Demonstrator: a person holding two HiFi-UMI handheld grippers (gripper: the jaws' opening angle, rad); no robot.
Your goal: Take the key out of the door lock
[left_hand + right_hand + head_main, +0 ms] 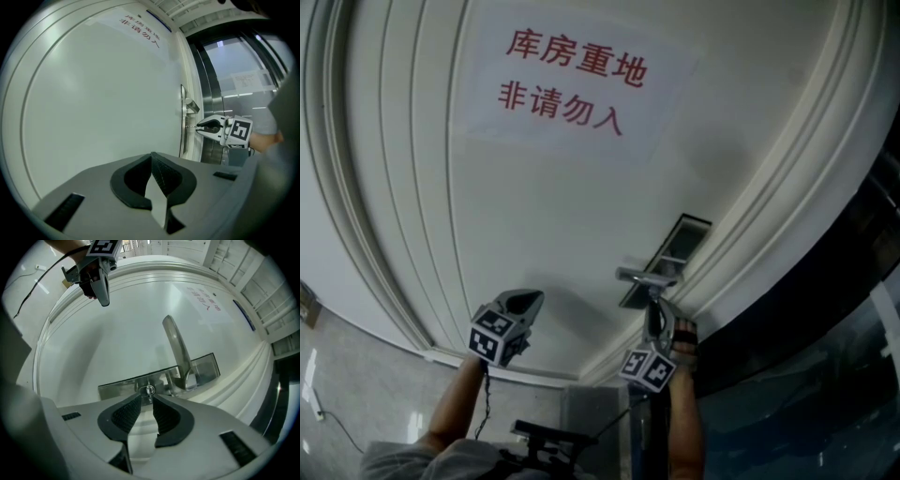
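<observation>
your right gripper (147, 398) is up against the metal lock plate (117, 386) at the right edge of the white door (131, 333), its jaws only a narrow gap apart, with the key (149, 390) sticking out of the lock just at their tips, near the lever handle (176, 343); your left gripper (151, 155) hangs well to the left, off the door, its jaws closed together on nothing, and a sign (572, 80) with red characters sits farther up the door

White door (562, 216); red characters (521, 43) on sign (675, 94); silver lock plate (121, 383).
</observation>
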